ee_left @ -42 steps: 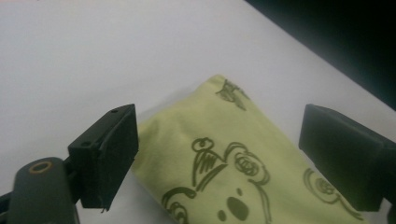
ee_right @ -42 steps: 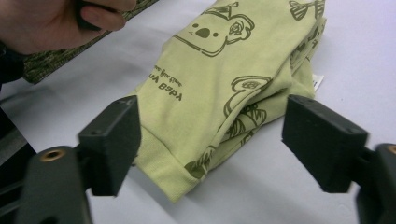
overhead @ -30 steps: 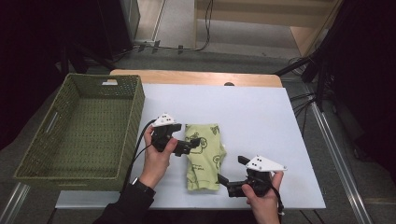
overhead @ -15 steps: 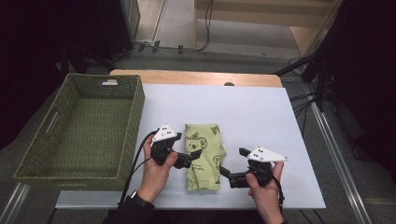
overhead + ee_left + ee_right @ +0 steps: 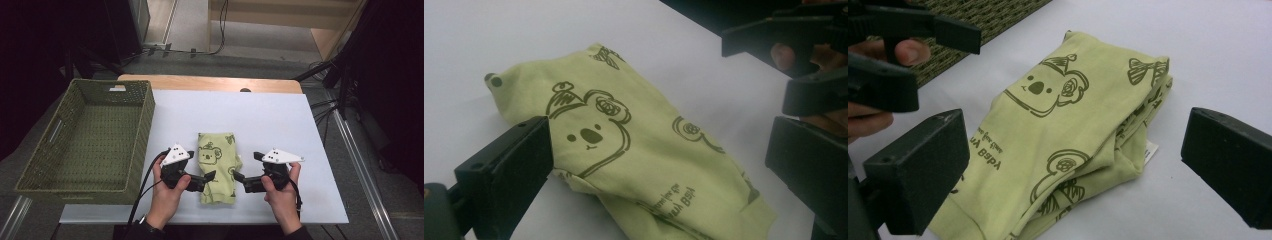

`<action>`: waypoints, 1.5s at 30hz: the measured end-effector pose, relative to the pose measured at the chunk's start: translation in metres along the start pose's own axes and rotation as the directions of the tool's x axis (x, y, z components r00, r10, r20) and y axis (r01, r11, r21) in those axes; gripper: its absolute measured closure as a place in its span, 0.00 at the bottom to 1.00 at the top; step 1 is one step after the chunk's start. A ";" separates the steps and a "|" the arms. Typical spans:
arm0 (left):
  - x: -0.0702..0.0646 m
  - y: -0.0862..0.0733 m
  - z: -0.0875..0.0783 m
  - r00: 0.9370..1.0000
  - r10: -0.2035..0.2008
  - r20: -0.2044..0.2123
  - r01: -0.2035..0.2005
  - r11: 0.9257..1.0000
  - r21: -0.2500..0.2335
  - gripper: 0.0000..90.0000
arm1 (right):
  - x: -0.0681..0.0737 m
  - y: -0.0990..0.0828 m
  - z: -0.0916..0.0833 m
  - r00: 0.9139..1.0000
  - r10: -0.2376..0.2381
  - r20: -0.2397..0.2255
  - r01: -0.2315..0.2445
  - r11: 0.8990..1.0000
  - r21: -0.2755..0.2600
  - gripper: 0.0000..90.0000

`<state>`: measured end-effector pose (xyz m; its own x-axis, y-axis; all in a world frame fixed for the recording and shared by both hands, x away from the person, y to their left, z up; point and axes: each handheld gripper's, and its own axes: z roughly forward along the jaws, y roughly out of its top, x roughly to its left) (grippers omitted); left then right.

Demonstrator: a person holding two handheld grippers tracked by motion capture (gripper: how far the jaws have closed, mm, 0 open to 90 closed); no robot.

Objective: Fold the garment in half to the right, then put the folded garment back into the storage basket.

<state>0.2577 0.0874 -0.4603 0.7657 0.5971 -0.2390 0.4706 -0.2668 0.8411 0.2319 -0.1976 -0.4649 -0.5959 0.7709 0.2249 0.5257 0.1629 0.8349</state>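
Note:
A folded light-green cloth (image 5: pixel 216 167) with a koala print lies on the white table top (image 5: pixel 280 120), near its front edge. My left gripper (image 5: pixel 205 179) is at the cloth's left edge and stands open. In the left gripper view the cloth (image 5: pixel 634 150) lies between the wide-spread jaws of the left gripper (image 5: pixel 659 172). My right gripper (image 5: pixel 246 168) is open at the cloth's right edge. The cloth's folded layers (image 5: pixel 1068 130) sit between the jaws of the right gripper (image 5: pixel 1073 167). Neither gripper holds anything.
A green woven basket (image 5: pixel 144 125) stands on the left side of the table, close to the left hand; its wall also appears in the right gripper view (image 5: pixel 993 15). A wooden strip (image 5: pixel 210 83) runs along the table's far edge.
The left gripper has drawn back toward the person along the cloth's left edge. The right gripper has moved forward from the front edge. Both now flank the cloth's near half.

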 end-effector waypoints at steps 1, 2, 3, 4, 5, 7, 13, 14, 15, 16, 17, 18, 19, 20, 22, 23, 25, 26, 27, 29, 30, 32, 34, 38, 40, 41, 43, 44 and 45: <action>-0.003 -0.003 0.000 1.000 0.003 0.000 -0.003 1.000 -0.001 0.00 | -0.002 0.003 0.001 1.000 0.005 -0.005 -0.005 1.000 -0.001 0.00; -0.004 -0.004 0.000 1.000 0.002 -0.002 -0.002 1.000 0.001 0.00 | -0.003 0.004 0.001 1.000 0.005 -0.006 -0.005 1.000 0.000 0.00; -0.004 -0.004 0.000 1.000 0.002 -0.002 -0.002 1.000 0.001 0.00 | -0.003 0.004 0.001 1.000 0.005 -0.006 -0.005 1.000 0.000 0.00; -0.007 -0.007 0.000 1.000 0.003 0.005 -0.003 1.000 0.005 0.00 | -0.005 0.006 0.001 1.000 0.010 -0.010 -0.010 1.000 0.001 0.00; -0.009 -0.008 0.001 1.000 0.009 0.000 -0.009 1.000 0.005 0.00 | -0.006 0.008 0.002 1.000 0.005 -0.009 -0.005 1.000 0.000 0.00; -0.010 -0.009 0.001 1.000 0.016 -0.004 -0.016 1.000 0.009 0.00 | -0.007 0.010 0.003 1.000 -0.003 -0.007 0.003 1.000 0.003 0.00; -0.015 -0.017 0.001 1.000 0.010 -0.004 -0.010 1.000 0.015 0.00 | -0.011 0.016 0.009 1.000 -0.013 -0.008 0.013 1.000 0.016 0.00; -0.017 -0.020 0.002 1.000 0.016 -0.009 -0.016 1.000 0.025 0.00 | -0.013 0.019 0.012 1.000 -0.014 -0.005 0.014 1.000 0.020 0.00; -0.018 -0.022 0.002 1.000 0.017 -0.009 -0.017 0.999 0.027 0.00 | -0.014 0.020 0.013 1.000 -0.016 -0.007 0.016 1.000 0.020 0.00; -0.019 -0.023 0.003 1.000 0.019 -0.015 -0.019 0.999 0.031 0.00 | -0.014 0.022 0.014 1.000 -0.015 -0.006 0.015 1.000 0.020 0.00; -0.019 -0.023 0.003 1.000 0.019 -0.015 -0.019 0.999 0.031 0.00 | -0.015 0.023 0.015 1.000 -0.017 -0.008 0.017 1.000 0.022 0.00; -0.019 -0.026 0.003 1.000 0.015 -0.012 -0.014 0.999 0.032 0.00 | -0.016 0.025 0.017 1.000 -0.017 -0.012 0.017 1.000 0.023 0.00; -0.019 -0.028 0.004 1.000 0.012 -0.013 -0.012 0.999 0.033 0.00 | -0.016 0.026 0.019 1.000 -0.017 -0.014 0.017 1.000 0.025 0.00; -0.019 -0.029 0.004 1.000 0.009 -0.014 -0.009 0.999 0.032 0.00 | -0.017 0.027 0.020 1.000 -0.018 -0.019 0.019 0.999 0.029 0.00; -0.019 -0.032 0.006 1.000 0.007 -0.014 -0.006 0.999 0.038 0.00 | -0.018 0.029 0.025 0.999 -0.019 -0.026 0.020 0.999 0.036 0.00; -0.020 -0.033 0.006 1.000 0.009 -0.018 -0.008 0.999 0.041 0.00 | -0.018 0.029 0.027 0.999 -0.019 -0.030 0.020 0.999 0.041 0.00; -0.020 -0.035 0.007 1.000 0.011 -0.017 -0.010 0.999 0.045 0.00 | -0.019 0.031 0.031 0.999 -0.015 -0.034 0.017 0.999 0.052 0.00; -0.020 -0.035 0.007 1.000 0.011 -0.017 -0.010 0.999 0.045 0.00 | -0.020 0.032 0.033 0.999 -0.016 -0.038 0.018 0.998 0.057 0.00; -0.021 -0.036 0.007 1.000 0.013 -0.025 -0.012 0.999 0.046 0.00 | -0.021 0.033 0.036 0.999 -0.014 -0.041 0.016 0.998 0.063 0.00; -0.022 -0.038 0.007 0.999 0.018 -0.029 -0.016 0.999 0.051 0.00 | -0.023 0.035 0.040 0.999 -0.006 -0.037 0.009 0.998 0.067 0.00; -0.022 -0.039 0.008 0.999 0.021 -0.029 -0.019 0.998 0.054 0.00 | -0.024 0.037 0.042 0.999 0.012 -0.045 -0.009 0.998 0.069 0.00; -0.022 -0.040 0.008 0.999 0.025 -0.031 -0.023 0.998 0.058 0.00 | -0.026 0.038 0.044 0.998 0.022 -0.055 -0.018 0.998 0.067 0.00; -0.020 -0.044 0.009 1.000 0.011 -0.029 -0.009 0.998 0.061 0.00 | -0.030 0.043 0.051 0.998 0.027 -0.051 -0.023 0.997 0.080 0.00; -0.021 -0.046 0.011 1.000 0.009 -0.027 -0.007 0.998 0.068 0.00 | -0.041 0.045 0.064 0.997 0.052 -0.050 -0.047 0.993 0.104 0.00; -0.020 -0.047 0.012 1.000 0.006 -0.026 -0.004 0.998 0.068 0.00 | -0.046 0.045 0.071 0.997 0.059 -0.045 -0.053 0.991 0.120 0.00; -0.019 -0.048 0.012 1.000 0.005 -0.029 -0.003 0.998 0.069 0.00 | -0.048 0.045 0.074 0.997 0.064 -0.041 -0.058 0.990 0.126 0.00; -0.019 -0.049 0.012 1.000 0.001 -0.027 0.001 0.997 0.071 0.00 | -0.053 0.046 0.080 0.996 0.079 -0.036 -0.073 0.988 0.137 0.00; -0.019 -0.049 0.013 1.000 0.006 -0.030 -0.003 0.997 0.071 0.00 | -0.054 0.047 0.083 0.995 0.090 -0.036 -0.084 0.987 0.138 0.01; -0.020 -0.049 0.014 0.999 0.013 -0.037 -0.010 0.997 0.078 0.00 | -0.056 0.048 0.085 0.995 0.094 -0.030 -0.089 0.987 0.137 0.02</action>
<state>0.2255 0.0781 -0.5032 0.7552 0.6209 -0.2101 0.4957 -0.3312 0.8029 0.3417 -0.1803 -0.4804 -0.5619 0.7640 0.3173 0.6550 0.1766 0.7347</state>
